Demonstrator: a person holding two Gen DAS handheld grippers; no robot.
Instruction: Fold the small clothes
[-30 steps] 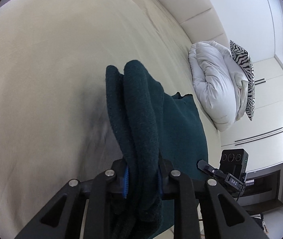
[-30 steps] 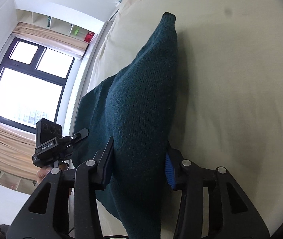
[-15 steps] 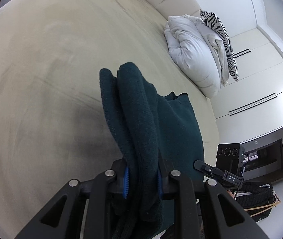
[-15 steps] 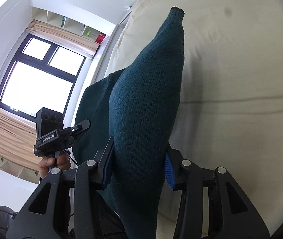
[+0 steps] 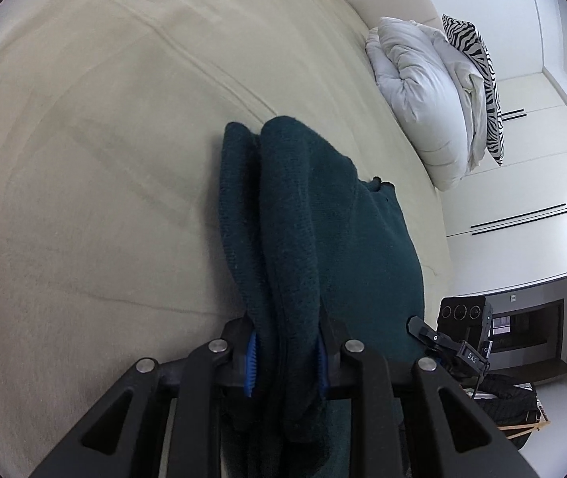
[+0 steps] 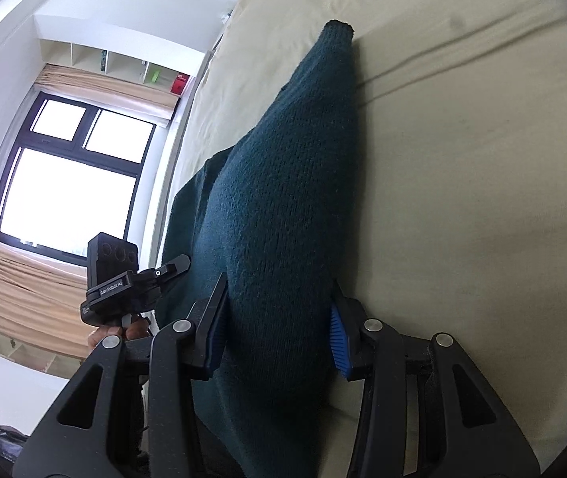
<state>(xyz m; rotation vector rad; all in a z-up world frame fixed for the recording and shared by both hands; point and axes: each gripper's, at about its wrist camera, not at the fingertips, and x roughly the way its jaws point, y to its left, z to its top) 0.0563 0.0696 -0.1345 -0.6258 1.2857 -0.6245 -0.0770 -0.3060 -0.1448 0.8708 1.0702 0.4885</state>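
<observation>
1. Left wrist view: left gripper [image 5: 286,352] is clamped on a bunched fold of the dark green sweater [image 5: 323,239], which trails ahead onto the bed [image 5: 104,139].
2. Right gripper [image 6: 277,332] pinches a thicker fold; a sleeve runs forward.
3. Likely reason: a two-corner hold keeps the edge taut for laying flat.

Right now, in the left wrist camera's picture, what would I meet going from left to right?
Cream bed cover → dark teal knitted garment clamped in the left gripper → white duvet bundle → zebra-striped pillow → white wardrobe doors.
</observation>
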